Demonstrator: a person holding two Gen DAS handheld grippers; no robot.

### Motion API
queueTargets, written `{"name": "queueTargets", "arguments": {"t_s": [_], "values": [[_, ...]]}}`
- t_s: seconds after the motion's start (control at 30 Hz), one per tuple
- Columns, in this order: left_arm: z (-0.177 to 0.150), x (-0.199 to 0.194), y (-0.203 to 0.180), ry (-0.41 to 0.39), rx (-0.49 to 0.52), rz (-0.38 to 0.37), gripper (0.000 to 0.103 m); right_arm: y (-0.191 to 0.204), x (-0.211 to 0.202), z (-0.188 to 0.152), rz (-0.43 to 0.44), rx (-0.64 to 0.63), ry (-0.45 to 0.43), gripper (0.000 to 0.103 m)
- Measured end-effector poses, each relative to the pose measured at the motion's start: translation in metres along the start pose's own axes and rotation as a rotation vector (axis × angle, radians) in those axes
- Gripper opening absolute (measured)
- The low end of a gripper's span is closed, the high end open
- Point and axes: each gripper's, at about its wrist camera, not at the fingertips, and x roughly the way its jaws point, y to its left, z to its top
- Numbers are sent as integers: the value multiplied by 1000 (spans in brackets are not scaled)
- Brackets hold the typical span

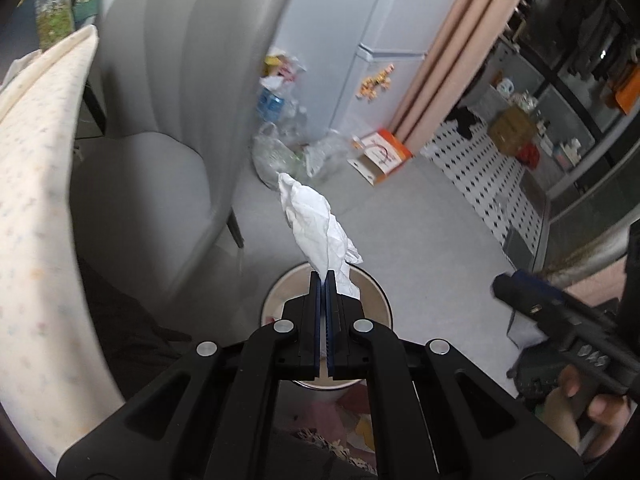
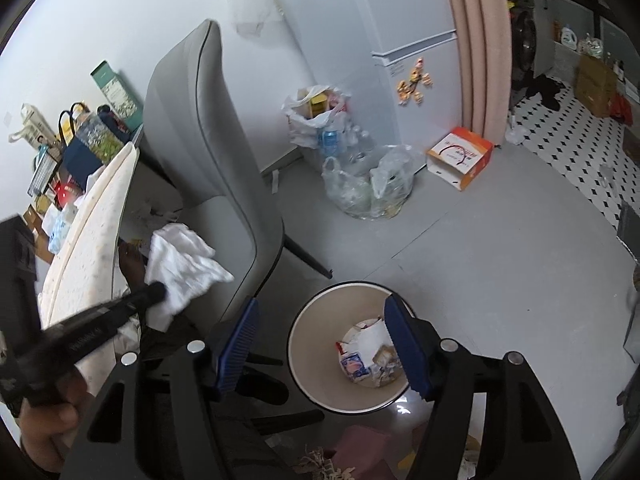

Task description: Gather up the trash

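Observation:
My left gripper (image 1: 325, 274) is shut on a crumpled white tissue (image 1: 316, 222) and holds it in the air above the round cream trash bin (image 1: 276, 300) on the floor. The tissue (image 2: 180, 264) and the left gripper (image 2: 154, 294) also show in the right wrist view, beside the grey chair. My right gripper (image 2: 322, 320) is open and empty, hovering over the bin (image 2: 304, 328), which holds several scraps of paper and wrappers (image 2: 368, 356). The right gripper (image 1: 504, 286) shows at the right of the left wrist view.
A grey chair (image 2: 208, 152) stands left of the bin, beside a pale speckled table edge (image 2: 92, 220). Clear plastic bags of bottles (image 2: 368, 184), an orange and white box (image 2: 460, 156) and a white fridge (image 2: 416, 64) are farther back. A pink curtain (image 2: 476, 40) hangs right.

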Motion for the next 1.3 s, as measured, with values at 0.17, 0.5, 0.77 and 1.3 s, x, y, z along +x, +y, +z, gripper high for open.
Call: {"name": "queueTargets", "arguments": {"t_s": [0.17,0.5,0.77,1.3], "values": [[-5,20,-16,48,25,-16,3,-11,-20,2,-20,16,-33,65],[-9,42,-32,114,37,-61,18,-28,-43,3,-36,54,-74,65],[-7,33,-28,83,22,-74,67,-28,-45,1,-28,62,-81,65],[8,-53,22,-92,-75,-17,96,13,-68,9,11,-7,-144,87]]}}
